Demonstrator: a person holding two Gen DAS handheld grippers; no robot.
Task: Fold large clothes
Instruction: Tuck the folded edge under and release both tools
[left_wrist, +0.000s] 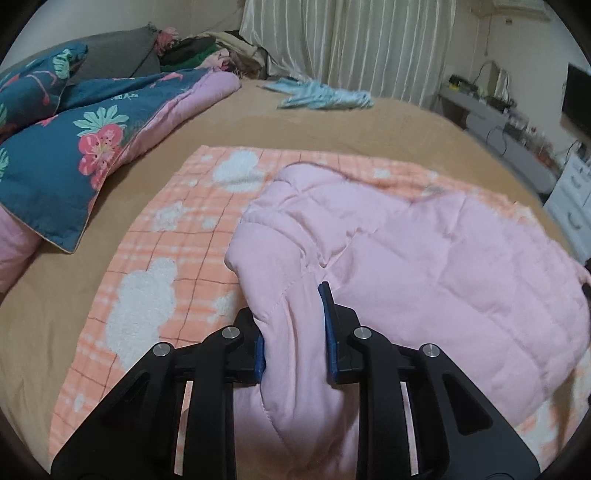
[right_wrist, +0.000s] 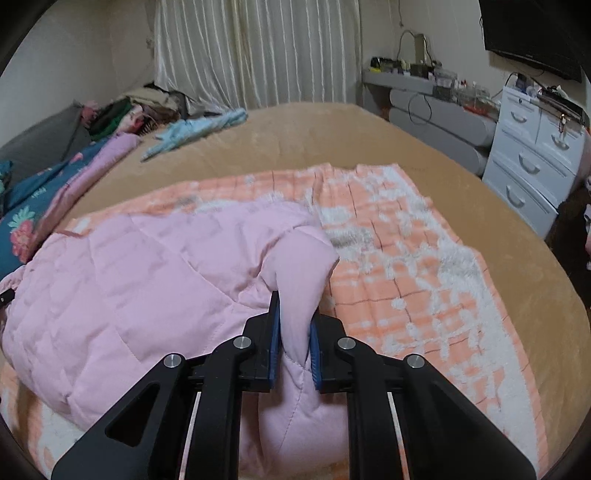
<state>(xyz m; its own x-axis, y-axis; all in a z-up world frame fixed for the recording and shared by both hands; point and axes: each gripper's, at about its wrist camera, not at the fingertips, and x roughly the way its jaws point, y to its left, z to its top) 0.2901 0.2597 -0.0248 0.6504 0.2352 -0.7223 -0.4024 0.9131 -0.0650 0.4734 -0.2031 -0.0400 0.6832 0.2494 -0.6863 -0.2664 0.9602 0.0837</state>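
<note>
Pink quilted jacket lies ahead of both my tools on an orange plaid blanket over the tan bed. Left gripper is clamped on a bunched near-edge fold, padding filling its jaws; right gripper is clamped on the opposite near fold, likely a sleeve or hem corner. Jacket body spreads forward between the two tools. Step, I judge: mid-fold, both corners gripped, ready to carry over. Next move calls for lifting both together, sweeping forward evenly, laying the edge flat on the far part without dragging the blanket along.
</note>
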